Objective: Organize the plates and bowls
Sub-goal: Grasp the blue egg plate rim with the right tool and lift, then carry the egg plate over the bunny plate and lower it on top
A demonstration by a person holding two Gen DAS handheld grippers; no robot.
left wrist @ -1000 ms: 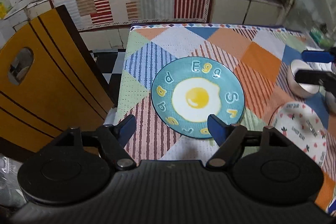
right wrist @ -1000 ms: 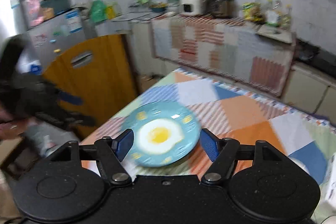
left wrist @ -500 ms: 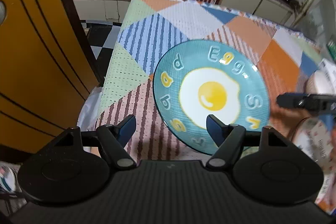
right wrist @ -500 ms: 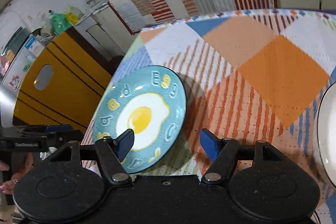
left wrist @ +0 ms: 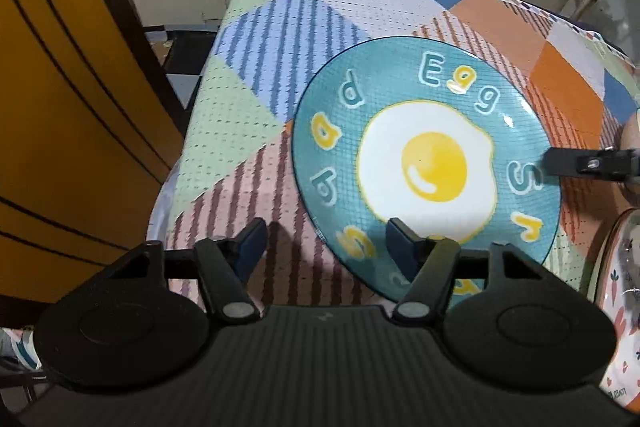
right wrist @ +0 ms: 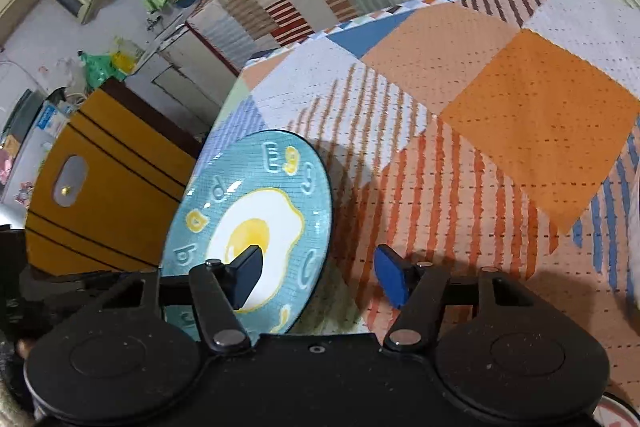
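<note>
On the patchwork tablecloth (left wrist: 256,39) lay a round teal plate (left wrist: 516,131) painted with a fried egg and letters. Both the left gripper (left wrist: 324,243) and right gripper (right wrist: 318,267) straddled its rim, closing, not yet pinching.

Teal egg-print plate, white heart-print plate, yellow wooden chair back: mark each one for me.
Teal egg-print plate (left wrist: 434,167), left wrist view, on the painted yolk.
White heart-print plate (left wrist: 618,307), left wrist view, on its rim at the right edge.
Yellow wooden chair back (right wrist: 108,195), right wrist view, on the flat panel right of the cut-out.
</note>
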